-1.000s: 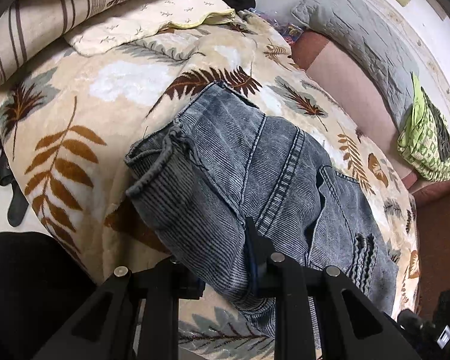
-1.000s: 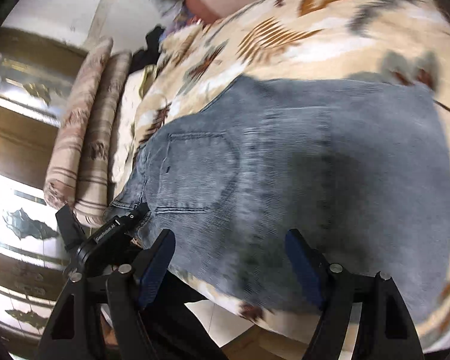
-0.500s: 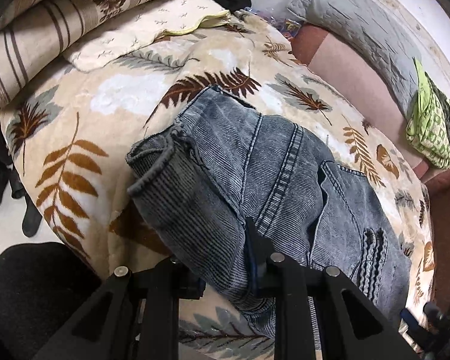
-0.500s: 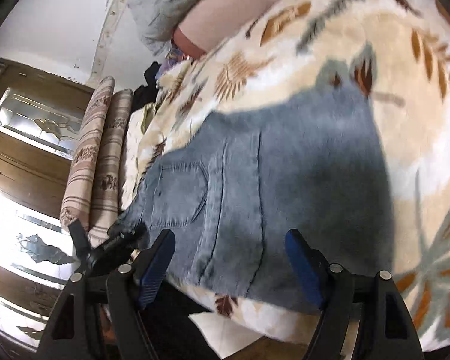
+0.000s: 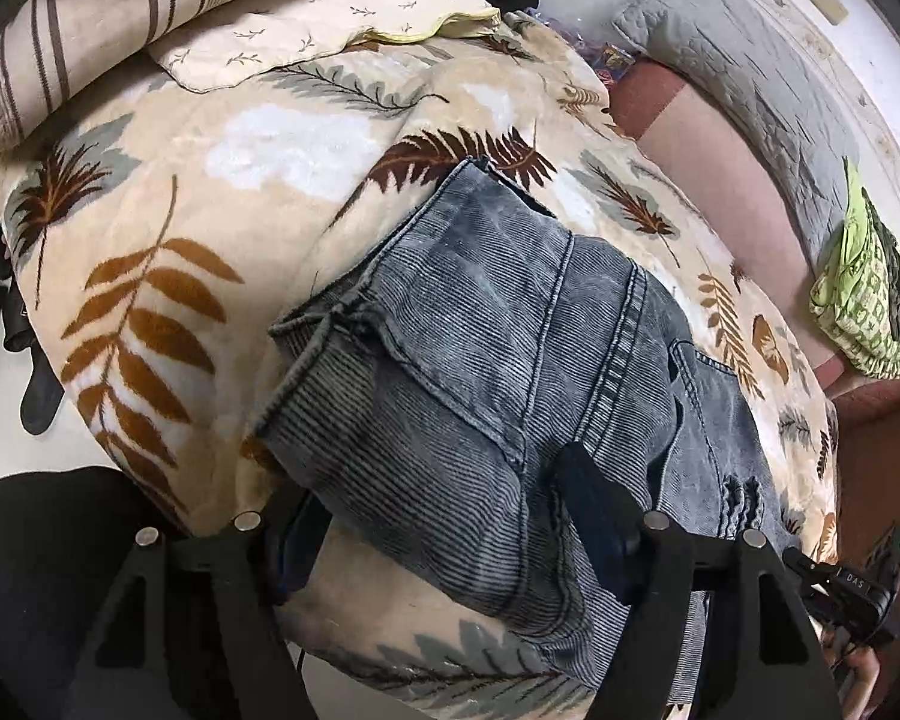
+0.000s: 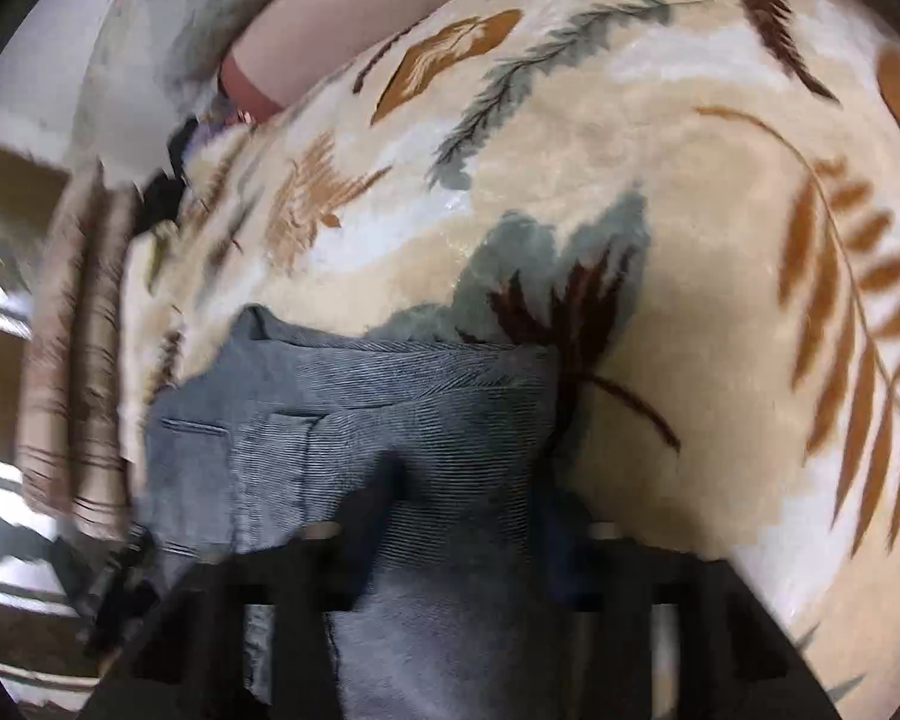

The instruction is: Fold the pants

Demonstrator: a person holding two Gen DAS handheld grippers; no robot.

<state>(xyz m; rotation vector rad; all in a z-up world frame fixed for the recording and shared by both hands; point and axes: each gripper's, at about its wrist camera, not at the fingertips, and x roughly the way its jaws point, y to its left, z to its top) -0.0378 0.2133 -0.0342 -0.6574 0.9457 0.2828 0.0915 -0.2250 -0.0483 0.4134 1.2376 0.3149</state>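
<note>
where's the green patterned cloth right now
In the left wrist view, the green cloth lies at the far right, below the grey quilted pillow.

Domestic bedroom. A plush cream blanket with brown and grey leaf print (image 5: 210,228) covers a bed filling the frame centre. Striped beige bolster pillows (image 5: 120,18) and a cream quilted pillow (image 5: 330,30) lie upper left. A grey quilted cushion (image 5: 750,72) sits upper right against a white wall (image 5: 870,18), above a green patterned cloth (image 5: 870,300).
</note>
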